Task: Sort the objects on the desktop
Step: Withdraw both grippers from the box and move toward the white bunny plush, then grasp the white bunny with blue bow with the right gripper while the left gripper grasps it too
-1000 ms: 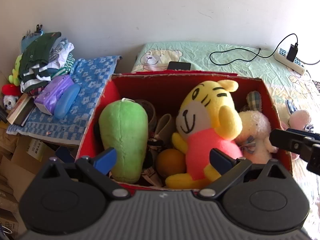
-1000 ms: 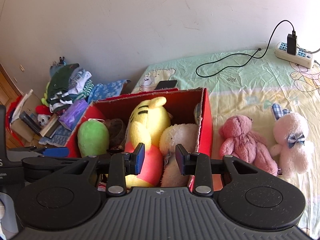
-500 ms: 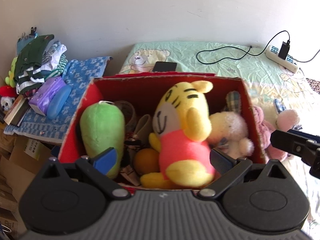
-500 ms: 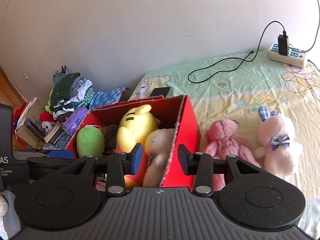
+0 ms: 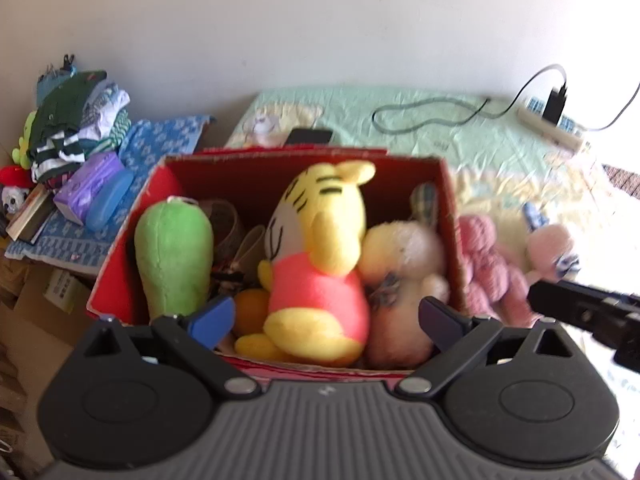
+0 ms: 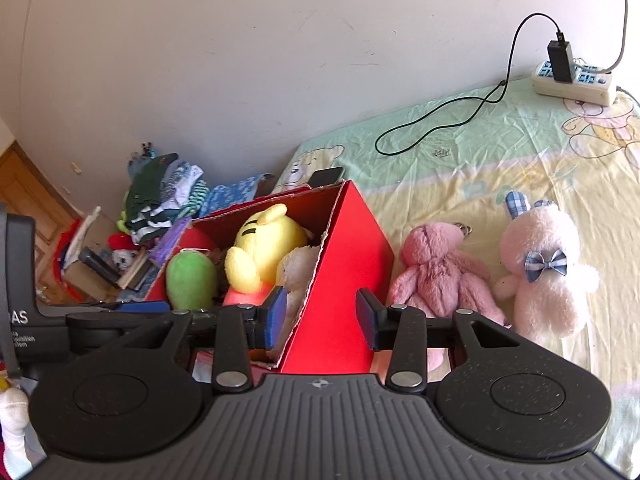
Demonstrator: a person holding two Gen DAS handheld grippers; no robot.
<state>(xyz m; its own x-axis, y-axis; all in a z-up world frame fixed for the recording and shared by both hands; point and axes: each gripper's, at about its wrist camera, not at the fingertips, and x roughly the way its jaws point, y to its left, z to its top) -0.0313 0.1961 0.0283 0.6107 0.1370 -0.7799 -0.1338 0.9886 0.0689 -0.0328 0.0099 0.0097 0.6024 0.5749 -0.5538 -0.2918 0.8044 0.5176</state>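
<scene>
A red box (image 5: 132, 264) (image 6: 340, 264) sits on the bed and holds a green plush (image 5: 174, 254), a yellow tiger plush (image 5: 320, 248) (image 6: 260, 248), a cream plush (image 5: 404, 256) and an orange ball (image 5: 250, 308). A dusty pink bear (image 6: 436, 268) (image 5: 492, 264) and a pale pink bunny (image 6: 544, 268) (image 5: 552, 244) lie on the sheet right of the box. My left gripper (image 5: 326, 320) is open and empty above the box's near edge. My right gripper (image 6: 320, 316) is open and empty over the box's right wall, left of the bear.
A phone (image 6: 326, 178) lies behind the box. A power strip (image 6: 574, 84) with a black cable (image 6: 440, 120) lies at the back right by the wall. Folded clothes (image 5: 76, 120), a purple pack (image 5: 90, 190) and a blue cloth (image 5: 160, 148) are piled left of the bed.
Both grippers have pulled back and shifted right; the box looks smaller and further left. My right gripper's jaws have opened wider and now stand over the box's right wall.
</scene>
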